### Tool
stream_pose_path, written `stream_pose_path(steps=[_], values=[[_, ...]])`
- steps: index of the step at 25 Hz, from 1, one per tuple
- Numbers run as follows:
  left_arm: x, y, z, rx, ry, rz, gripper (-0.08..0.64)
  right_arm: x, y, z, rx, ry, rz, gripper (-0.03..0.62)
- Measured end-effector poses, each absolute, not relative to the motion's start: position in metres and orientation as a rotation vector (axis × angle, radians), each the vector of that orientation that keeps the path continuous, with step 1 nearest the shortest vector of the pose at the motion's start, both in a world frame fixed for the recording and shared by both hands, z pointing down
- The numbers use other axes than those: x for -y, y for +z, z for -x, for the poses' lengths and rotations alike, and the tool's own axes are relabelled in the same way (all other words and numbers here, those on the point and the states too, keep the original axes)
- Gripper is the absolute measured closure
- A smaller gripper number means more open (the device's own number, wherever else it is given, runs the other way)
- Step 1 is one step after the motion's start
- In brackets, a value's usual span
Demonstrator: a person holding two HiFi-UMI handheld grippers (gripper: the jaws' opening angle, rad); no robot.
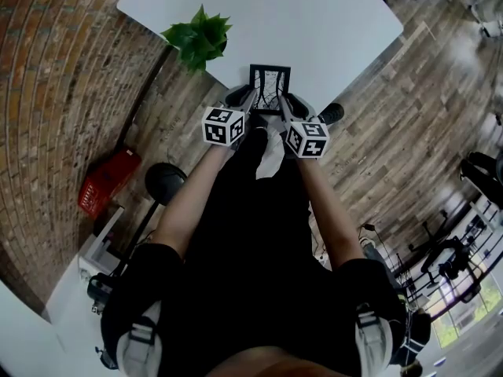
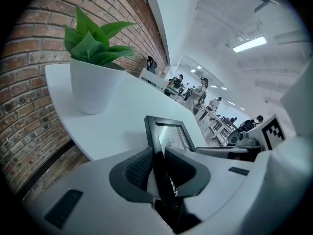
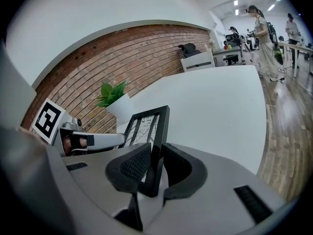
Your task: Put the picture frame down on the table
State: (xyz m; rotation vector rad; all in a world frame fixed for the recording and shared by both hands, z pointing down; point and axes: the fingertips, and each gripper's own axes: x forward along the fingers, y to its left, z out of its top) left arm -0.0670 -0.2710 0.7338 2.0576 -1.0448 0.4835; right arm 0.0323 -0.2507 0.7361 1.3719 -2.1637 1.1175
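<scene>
Head view: the picture frame (image 1: 269, 87) is held over the near edge of the white table (image 1: 330, 22), right of the potted plant (image 1: 198, 36). Its left edge is clamped by the left gripper (image 1: 240, 99) and its right edge by the right gripper (image 1: 292, 105). The long axis is pointed away from the jaws, with the tabletop just below and beyond. No legible writing is found.

Black picture frame (image 1: 269, 87) w/ line print — tilted, at near edge of white table (image 1: 314, 22).
</scene>
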Motion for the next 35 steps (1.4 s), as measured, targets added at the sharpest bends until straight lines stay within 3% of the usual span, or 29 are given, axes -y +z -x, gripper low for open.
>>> stream_pose_path(steps=[35], values=[[0.295,0.746,0.054,1.055,0.588,-2.075,0.458,0.278,0.735,-0.050,2.139,1.143,-1.390,0.514]])
